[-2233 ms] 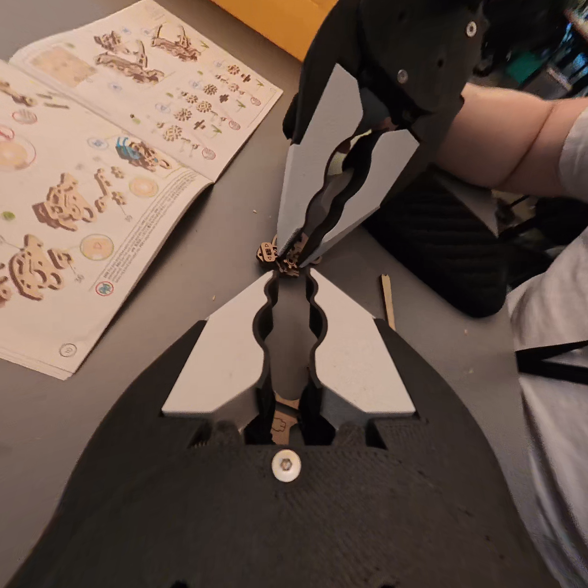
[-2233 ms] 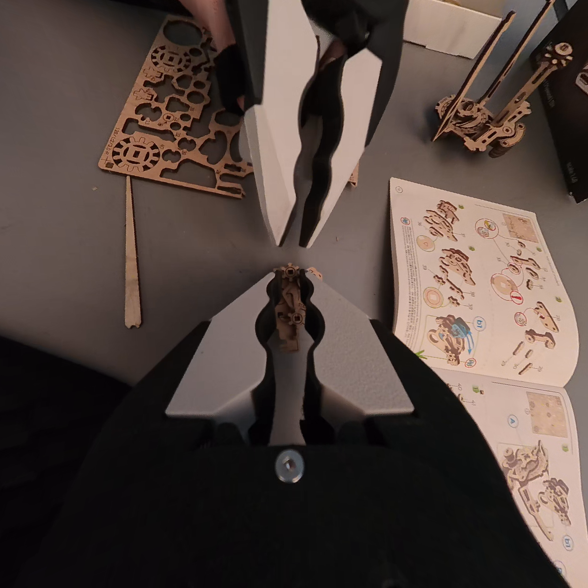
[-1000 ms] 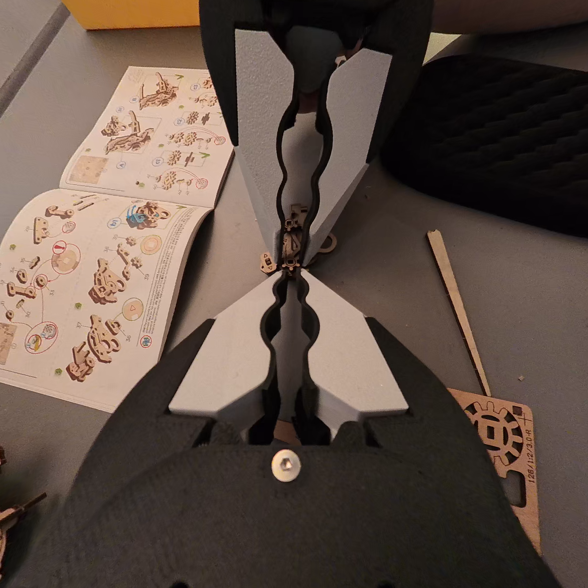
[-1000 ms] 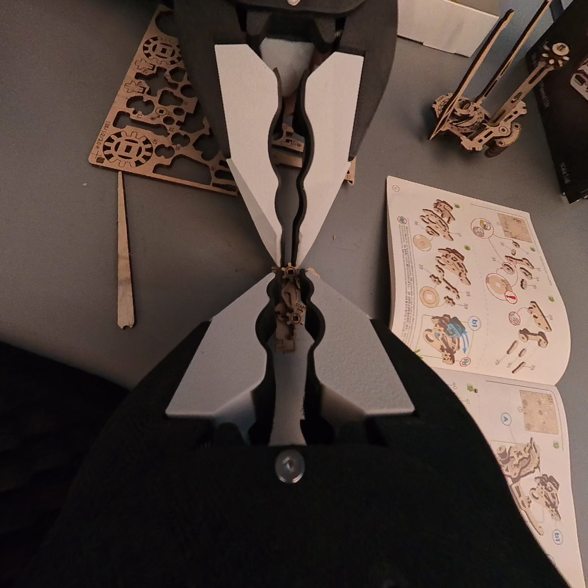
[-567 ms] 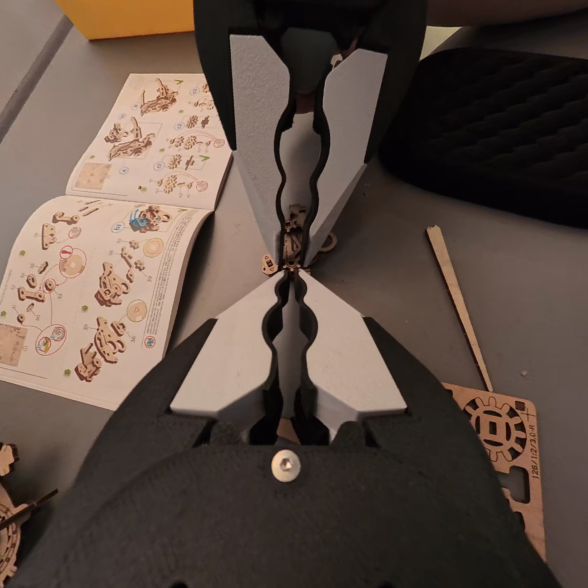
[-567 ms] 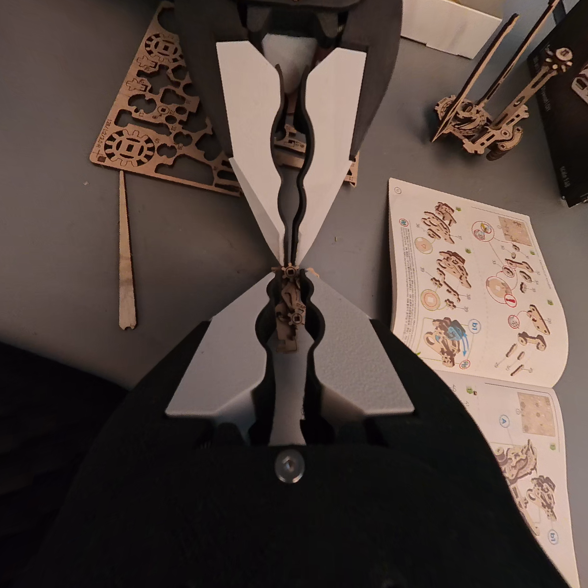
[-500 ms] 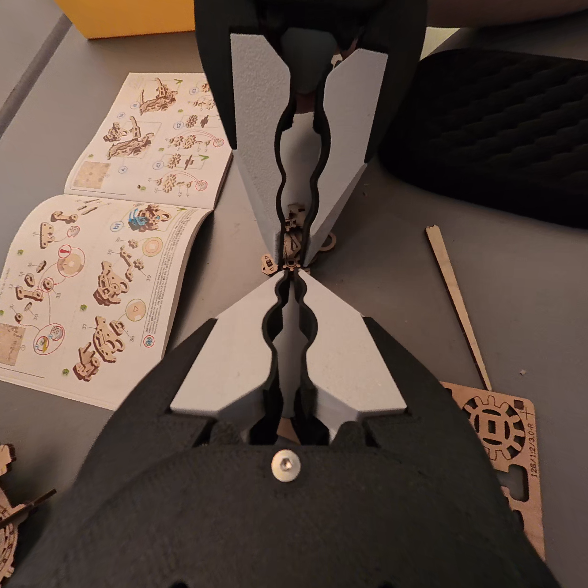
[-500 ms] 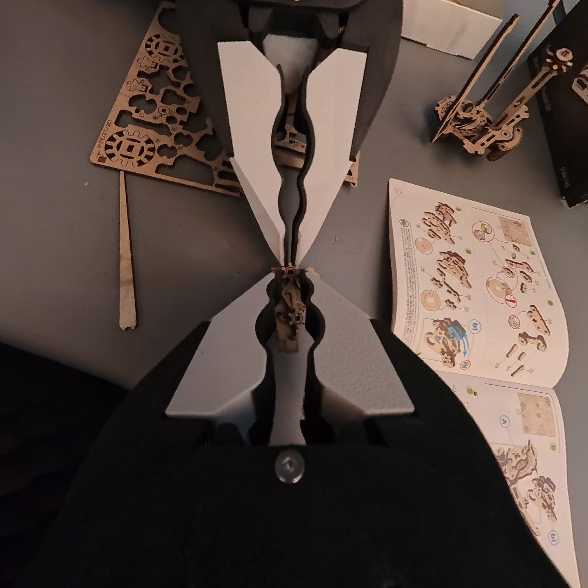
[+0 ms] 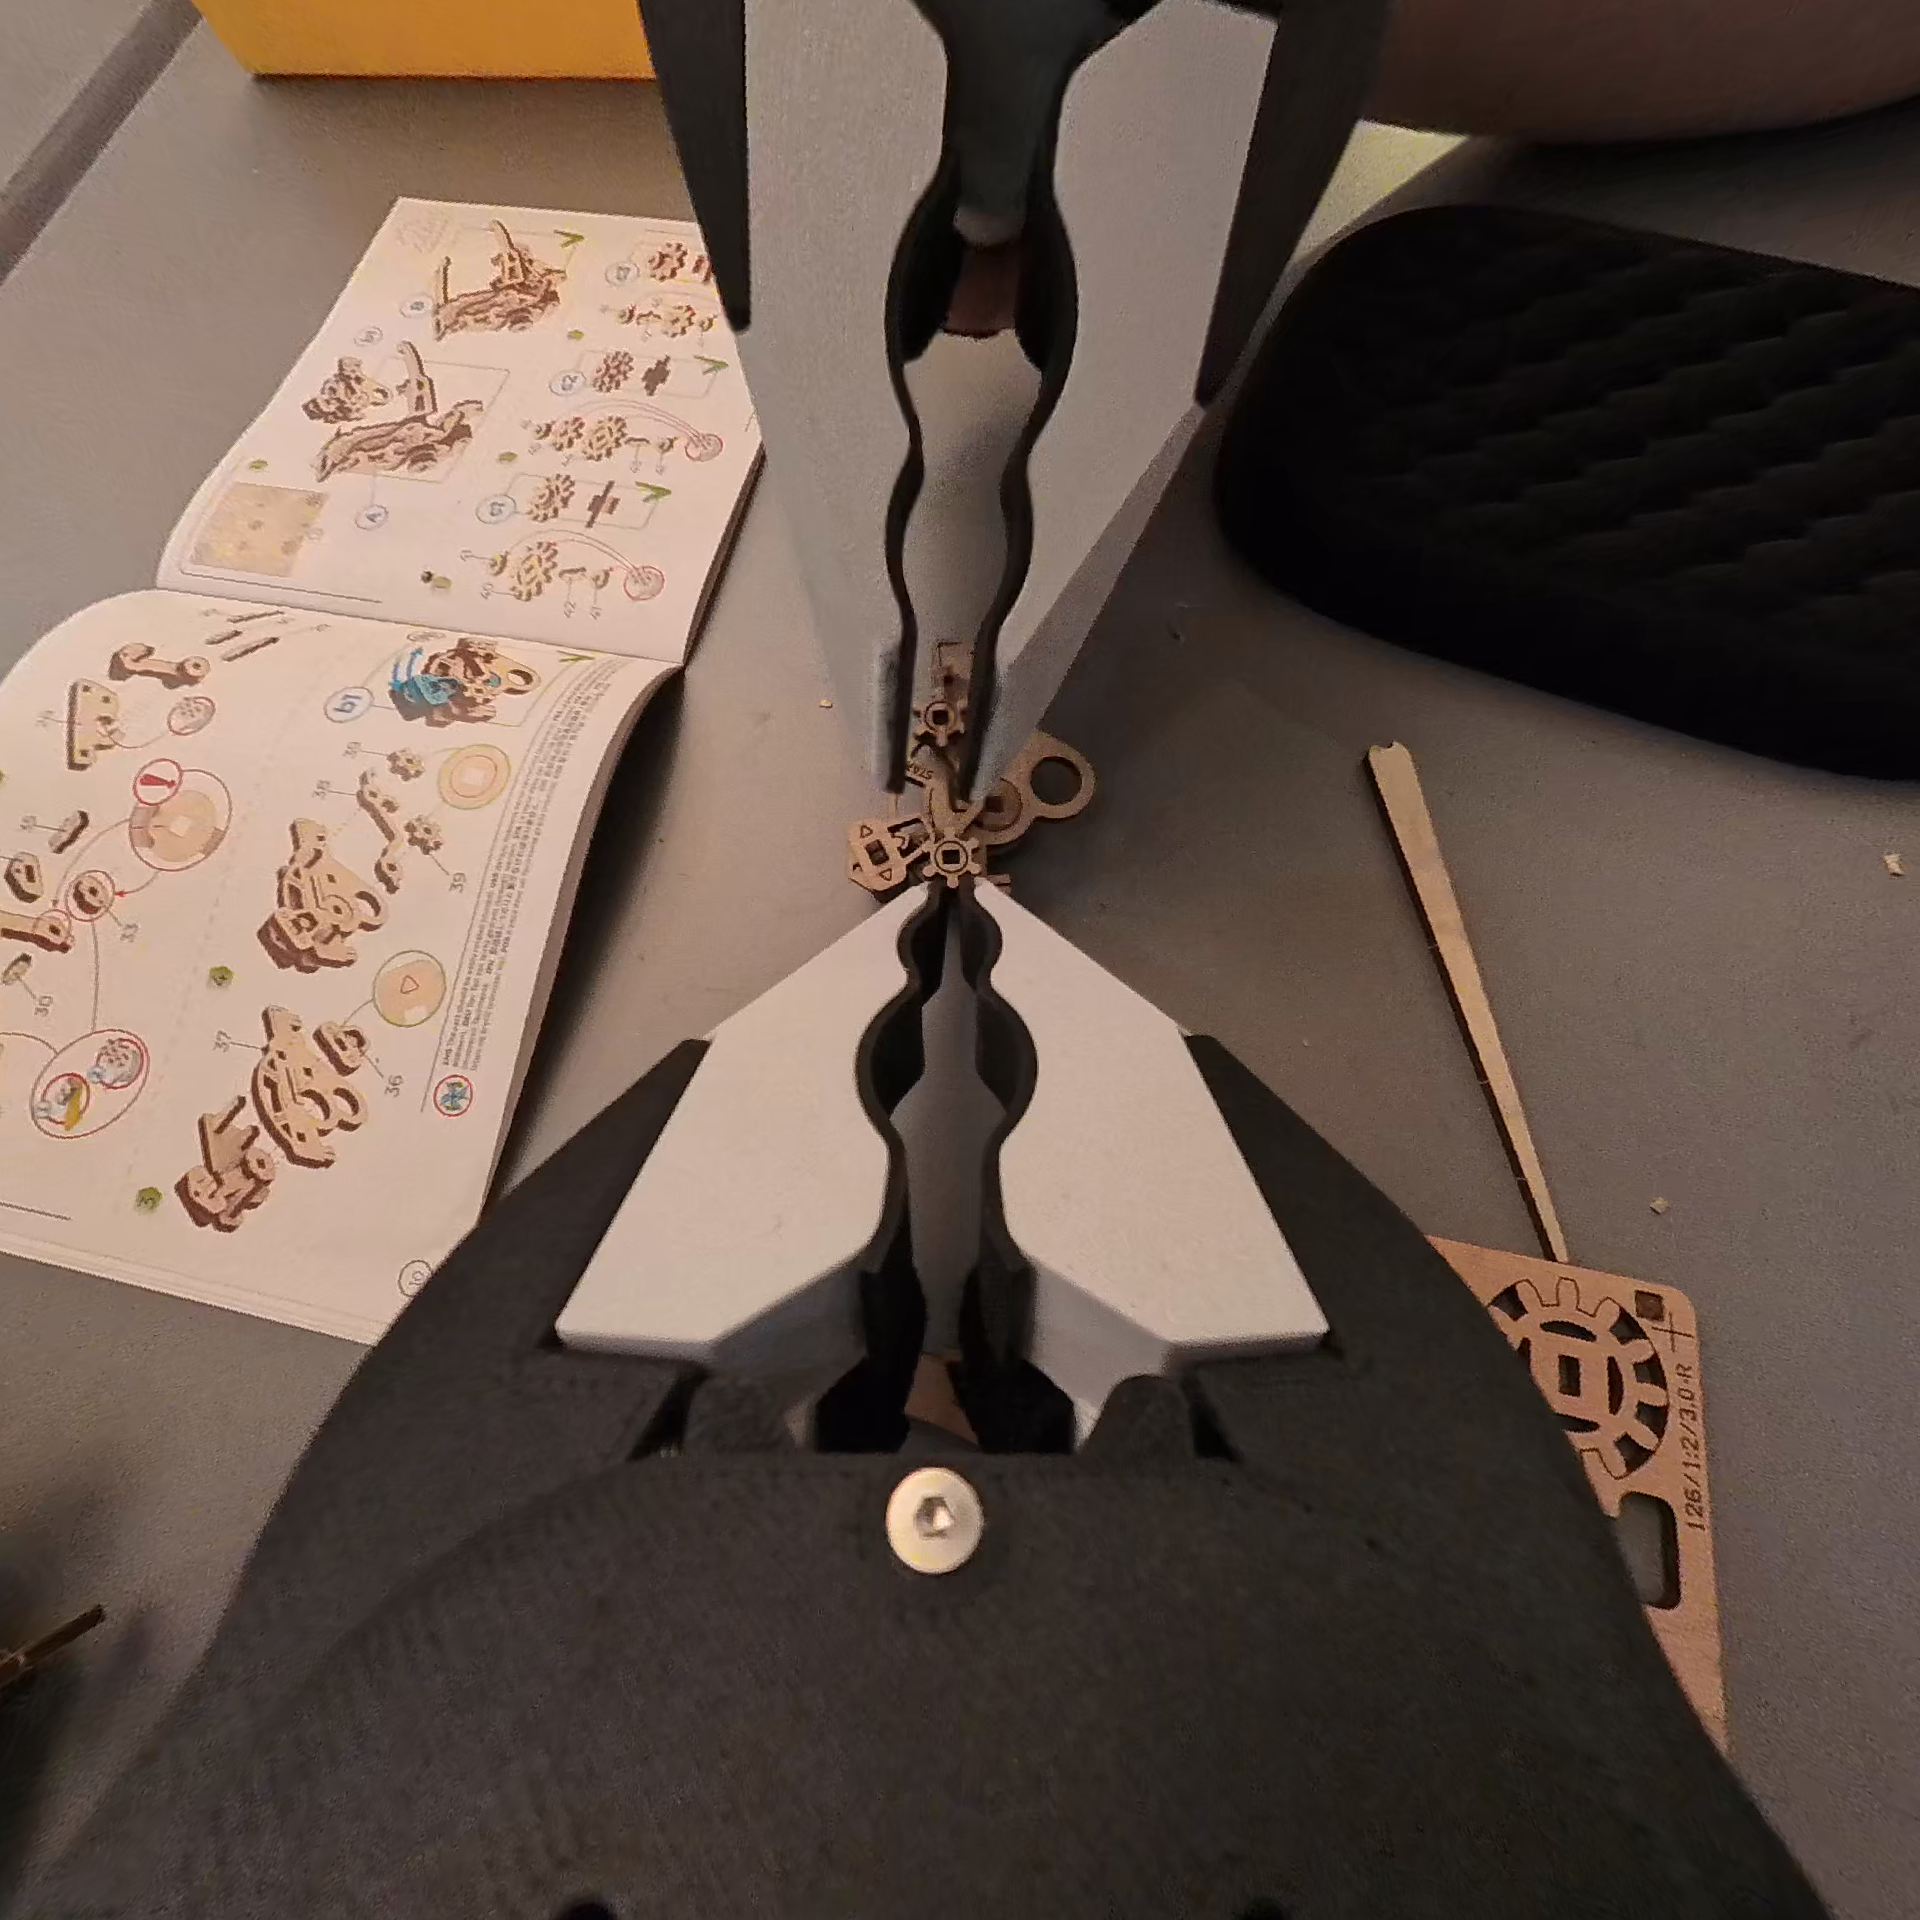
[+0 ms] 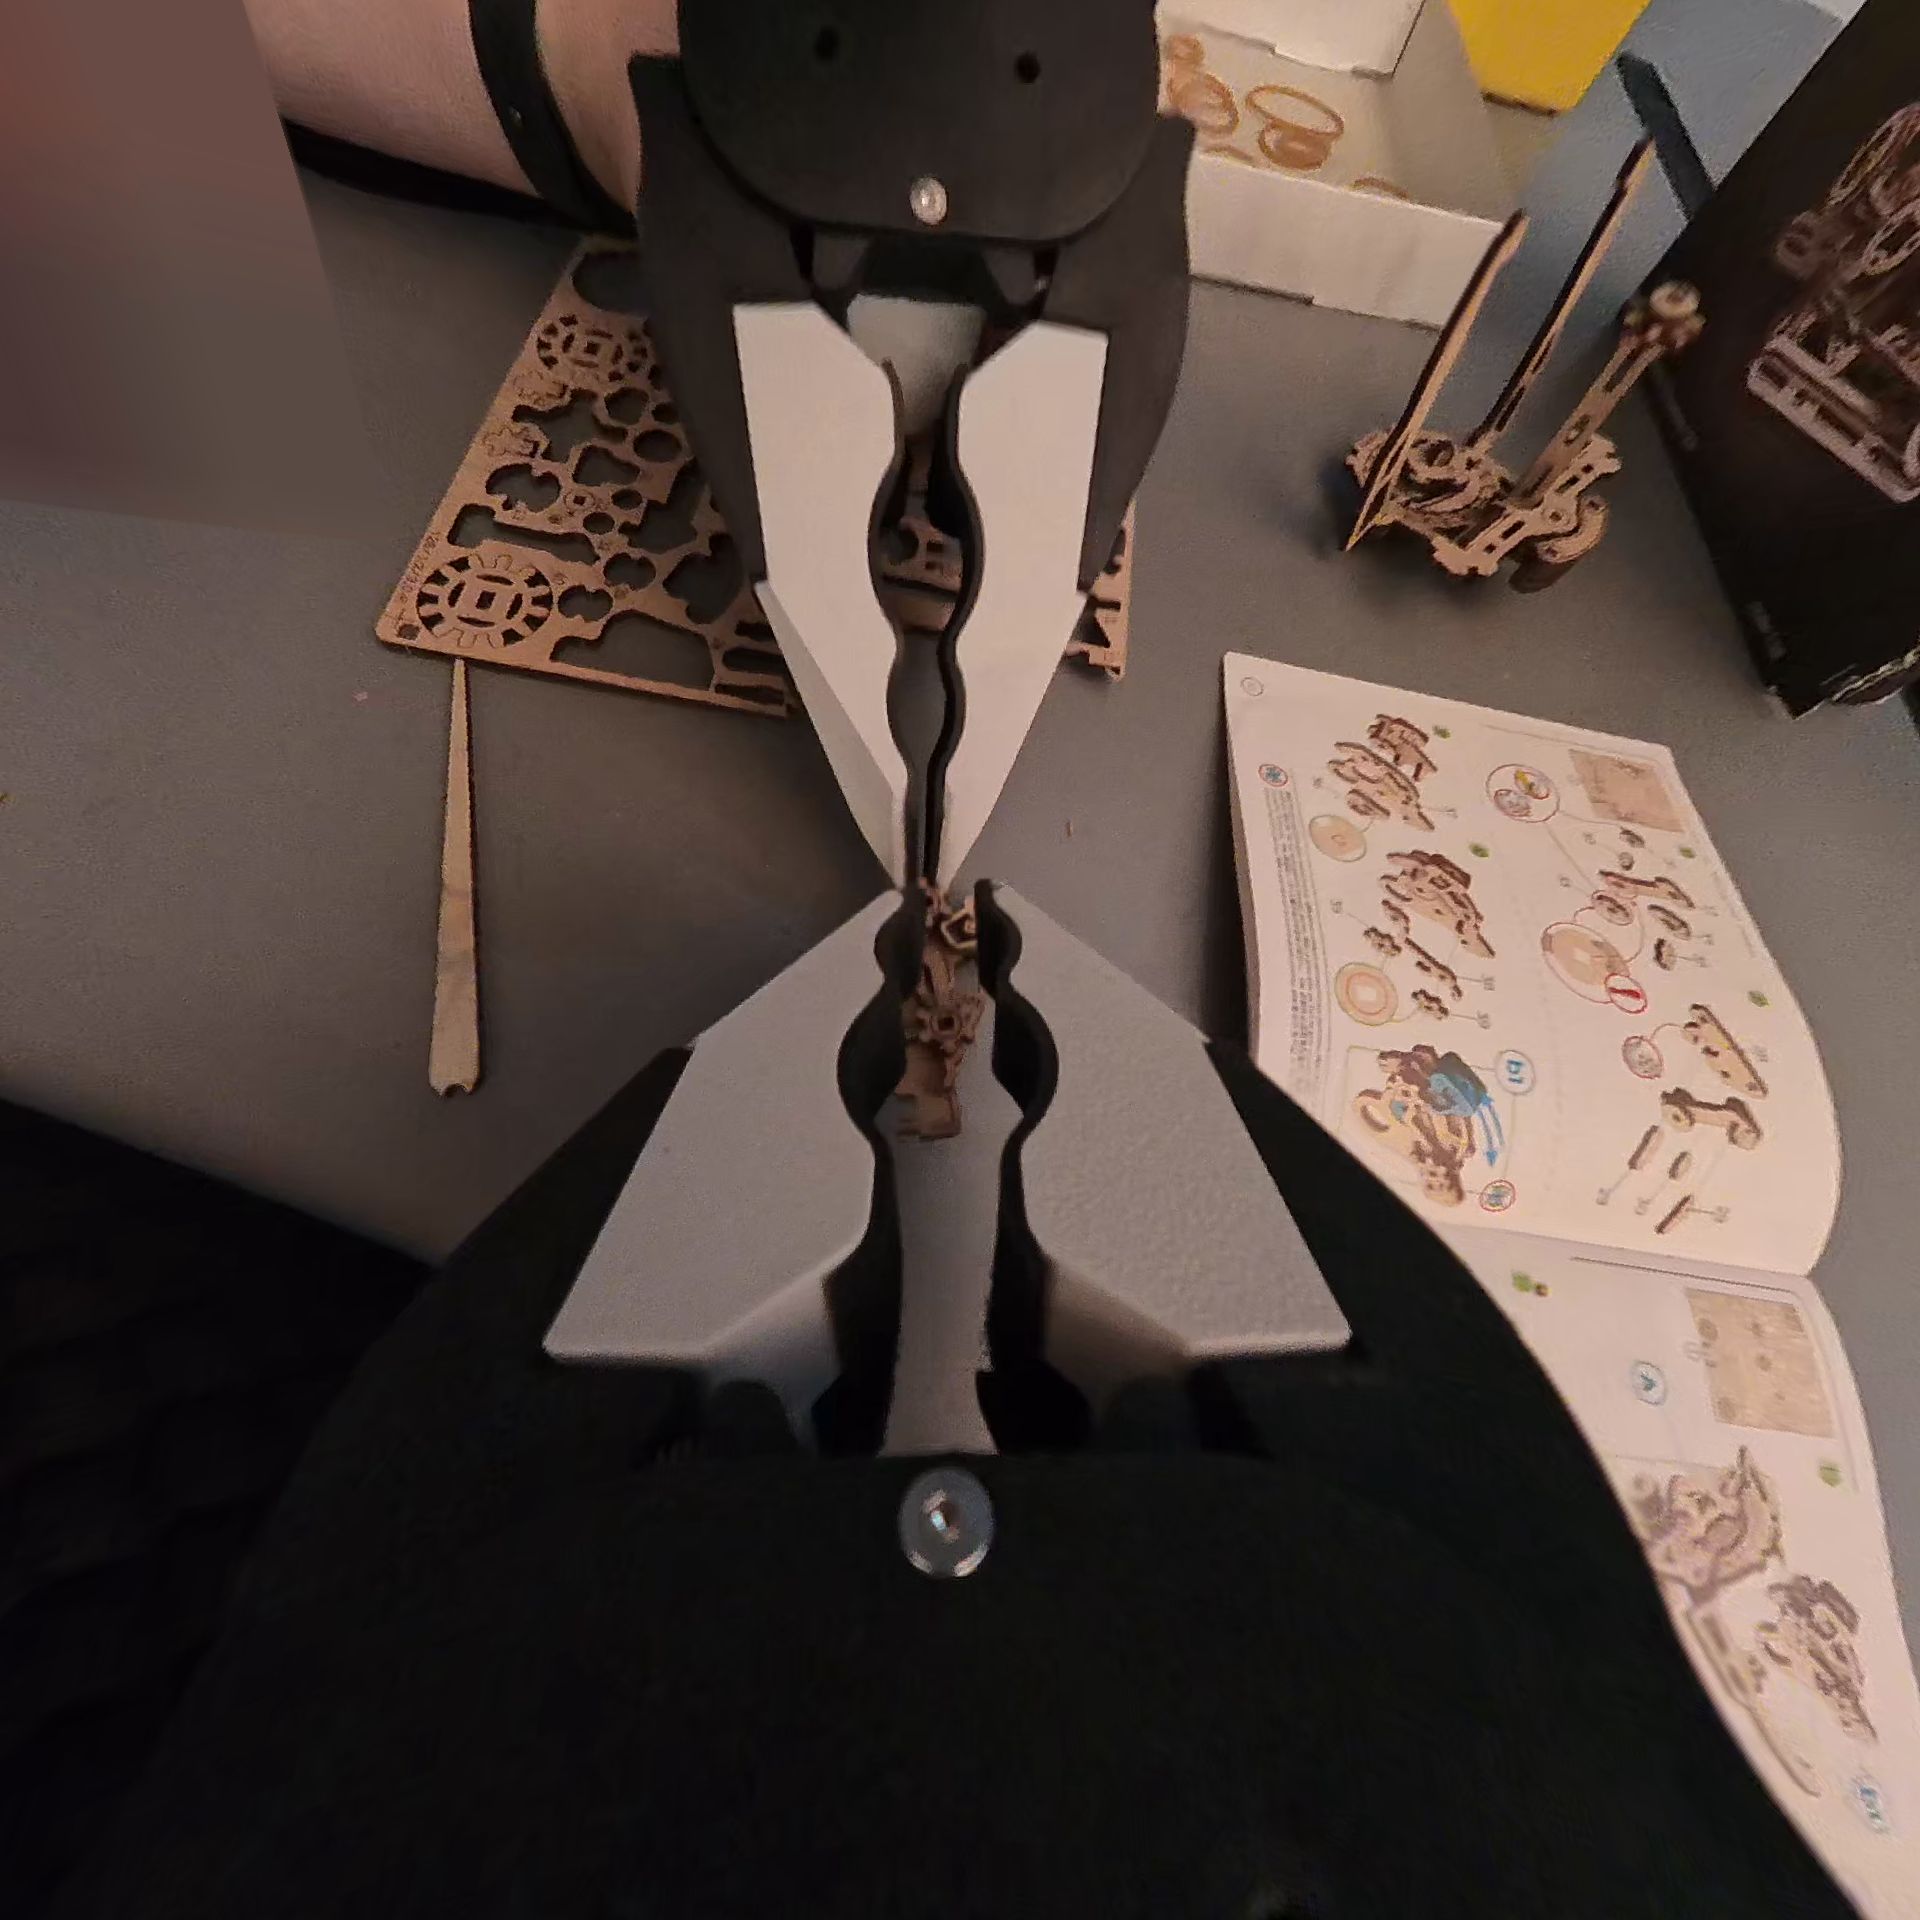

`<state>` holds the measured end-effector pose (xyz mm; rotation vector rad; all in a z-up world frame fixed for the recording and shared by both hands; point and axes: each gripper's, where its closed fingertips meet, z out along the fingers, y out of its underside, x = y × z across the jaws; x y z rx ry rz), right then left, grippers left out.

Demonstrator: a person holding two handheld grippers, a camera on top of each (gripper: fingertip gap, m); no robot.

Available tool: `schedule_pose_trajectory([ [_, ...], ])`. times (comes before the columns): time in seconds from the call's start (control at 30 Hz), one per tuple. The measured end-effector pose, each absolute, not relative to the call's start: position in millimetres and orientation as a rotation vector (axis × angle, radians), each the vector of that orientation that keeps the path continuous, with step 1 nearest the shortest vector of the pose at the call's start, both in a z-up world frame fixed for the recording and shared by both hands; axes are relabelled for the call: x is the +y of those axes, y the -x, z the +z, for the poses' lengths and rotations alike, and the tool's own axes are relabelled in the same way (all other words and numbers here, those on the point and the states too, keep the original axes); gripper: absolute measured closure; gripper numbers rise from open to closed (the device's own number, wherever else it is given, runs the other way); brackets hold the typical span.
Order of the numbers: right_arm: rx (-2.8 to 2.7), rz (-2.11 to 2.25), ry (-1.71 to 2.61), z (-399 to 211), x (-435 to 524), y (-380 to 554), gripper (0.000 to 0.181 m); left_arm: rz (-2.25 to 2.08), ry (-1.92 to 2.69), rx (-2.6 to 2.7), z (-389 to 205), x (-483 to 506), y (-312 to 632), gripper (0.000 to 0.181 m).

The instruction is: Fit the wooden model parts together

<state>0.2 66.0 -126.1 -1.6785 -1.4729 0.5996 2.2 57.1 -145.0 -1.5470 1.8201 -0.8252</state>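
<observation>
The left gripper (image 9: 948, 902) and right gripper (image 10: 940, 891) meet tip to tip above the grey table (image 9: 1195, 987).

- Left gripper: jaws pinched narrow on a small wooden gear (image 9: 949, 858) at the very tips.
- Right gripper: jaws clamped on a wooden sub-assembly (image 10: 938, 1023), which runs back between its fingers. The gear touches the forward end of this sub-assembly.
- Left of the left gripper: an open instruction booklet (image 9: 343, 748).
- Right of it: a thin wooden stick (image 9: 1460, 987), a punched-out parts sheet (image 9: 1600, 1382) and a black quilted pad (image 9: 1590, 468).
- Far right of the right gripper: a partly built wooden model (image 10: 1496, 457).
</observation>
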Motion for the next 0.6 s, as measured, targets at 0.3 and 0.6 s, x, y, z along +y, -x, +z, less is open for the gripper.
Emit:
schedule_pose_trajectory([
  [0.3, -1.504, 0.606, 1.714, -140, 66, -10, 0.171, -0.836, 1.544, 1.816, -144, 57, -2, 0.181],
  [0.6, -1.525, 0.607, 1.72, -144, 64, -11, 0.173, -0.799, 1.537, 1.821, -143, 58, 0, 0.181],
])
